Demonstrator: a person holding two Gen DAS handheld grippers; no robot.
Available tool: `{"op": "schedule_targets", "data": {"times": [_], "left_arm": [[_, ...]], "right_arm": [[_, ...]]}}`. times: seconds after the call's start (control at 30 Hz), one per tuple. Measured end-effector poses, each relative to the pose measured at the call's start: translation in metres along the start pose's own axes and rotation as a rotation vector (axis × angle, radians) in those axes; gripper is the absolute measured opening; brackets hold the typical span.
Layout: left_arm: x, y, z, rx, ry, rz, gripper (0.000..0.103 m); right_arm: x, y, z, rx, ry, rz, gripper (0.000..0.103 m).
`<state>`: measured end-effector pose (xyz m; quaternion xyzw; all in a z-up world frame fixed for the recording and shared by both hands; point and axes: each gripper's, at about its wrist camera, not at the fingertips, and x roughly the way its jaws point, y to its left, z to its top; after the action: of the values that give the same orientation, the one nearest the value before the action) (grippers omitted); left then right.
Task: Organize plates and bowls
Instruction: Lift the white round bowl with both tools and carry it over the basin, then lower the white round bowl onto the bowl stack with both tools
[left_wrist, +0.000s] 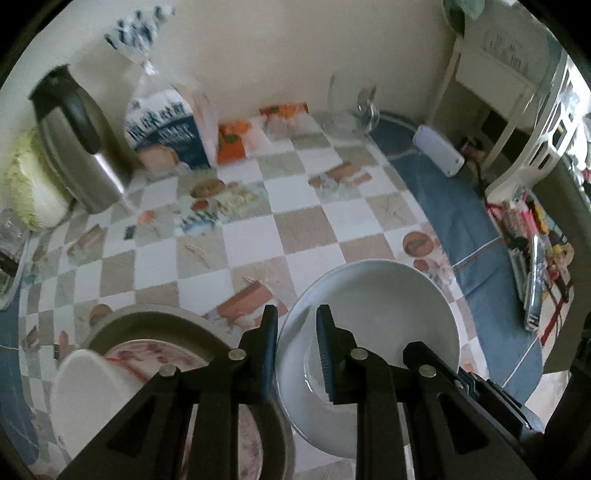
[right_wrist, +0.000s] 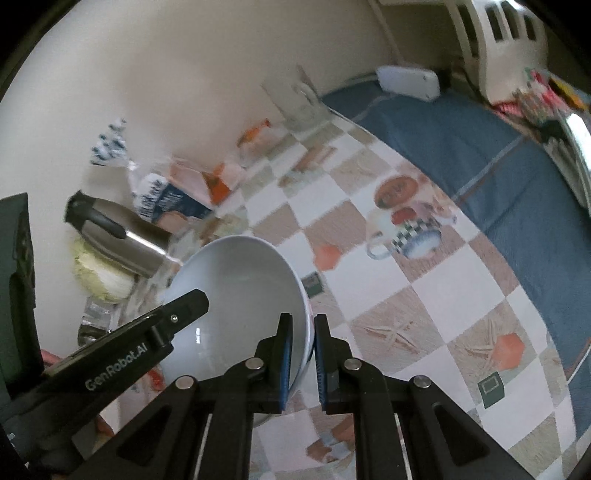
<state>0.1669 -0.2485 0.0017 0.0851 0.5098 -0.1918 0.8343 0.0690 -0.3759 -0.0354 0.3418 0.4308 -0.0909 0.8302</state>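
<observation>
Here, left wrist view: left gripper (left_wrist: 295, 328) pinches near rim of white bowl (left_wrist: 373, 317), which we see at lower centre, held off checkered tablecloth (left_wrist: 258, 229). Stacked dishes (left_wrist: 147, 343) lie lower left, just beside the bowl, so we judge left hand nearer.

Right wrist view: right gripper (right_wrist: 303, 339) clamps bowl's right rim, lower centre.

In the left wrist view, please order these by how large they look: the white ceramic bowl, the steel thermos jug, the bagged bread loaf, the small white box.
1. White ceramic bowl, though its nearness to the camera inflates it.
2. Steel thermos jug and bagged bread loaf: alike, not ranked.
3. Small white box, clearly smallest.
</observation>
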Motion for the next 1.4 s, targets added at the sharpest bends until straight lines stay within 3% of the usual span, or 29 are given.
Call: {"op": "schedule_targets", "data": {"times": [0.33, 0.67, 0.93, 1.4], "left_arm": [[-0.065, 0.052, -0.010, -0.077, -0.103, 0.042, 0.022], [-0.113, 0.121, -0.048, -0.223, -0.196, 0.057, 0.022], [-0.108, 0.163, -0.080, -0.342, -0.189, 0.019, 0.022], [-0.085, 0.181, -0.099, -0.418, -0.184, -0.047, 0.022]], "right_arm": [[-0.026, 0.063, -0.010, -0.114, -0.027, 0.082, 0.013], [-0.031, 0.132, -0.041, -0.250, 0.011, 0.170, 0.013], [-0.018, 0.166, -0.068, -0.345, 0.058, 0.176, 0.013], [0.001, 0.174, -0.077, -0.410, 0.080, 0.102, 0.013]]}}
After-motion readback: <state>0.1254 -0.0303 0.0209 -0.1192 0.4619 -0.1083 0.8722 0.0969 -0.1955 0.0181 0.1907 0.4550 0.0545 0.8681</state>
